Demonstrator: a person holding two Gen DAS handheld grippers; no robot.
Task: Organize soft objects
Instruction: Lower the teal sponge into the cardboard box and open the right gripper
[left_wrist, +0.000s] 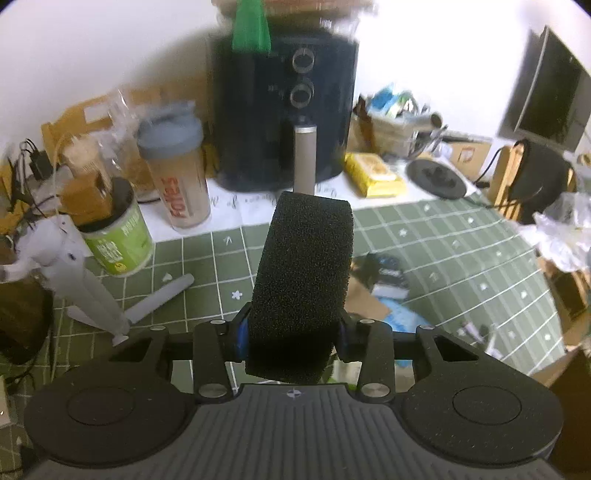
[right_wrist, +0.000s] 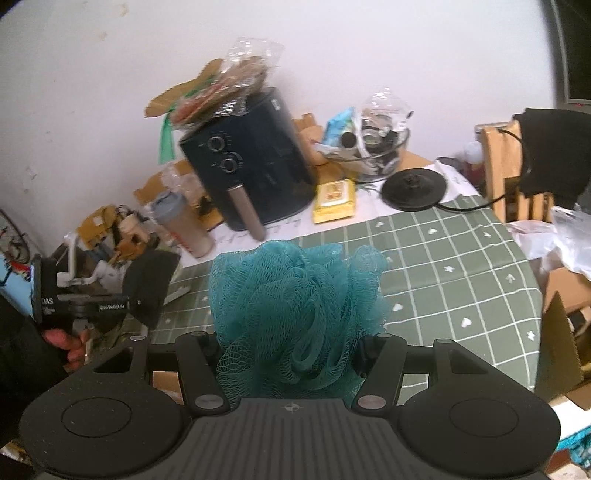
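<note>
A black foam sponge (left_wrist: 306, 266) stands upright between the fingers of my left gripper (left_wrist: 293, 332), which is shut on its lower part, above the green checked tablecloth (left_wrist: 461, 258). In the right wrist view a teal mesh bath pouf (right_wrist: 295, 288) fills my right gripper (right_wrist: 291, 347), whose fingers press its sides. At that view's left edge a hand (right_wrist: 66, 343) holds up the left gripper with the black sponge (right_wrist: 147, 284). The fingertips of both grippers are hidden by what they hold.
A dark air fryer (left_wrist: 284, 110) stands at the back by the wall. Left of it are a shaker bottle (left_wrist: 177, 173) and a green can (left_wrist: 118, 240). To its right lie a yellow packet (left_wrist: 373, 173), a black kettle base (left_wrist: 437, 177) and a glass bowl (right_wrist: 380, 151).
</note>
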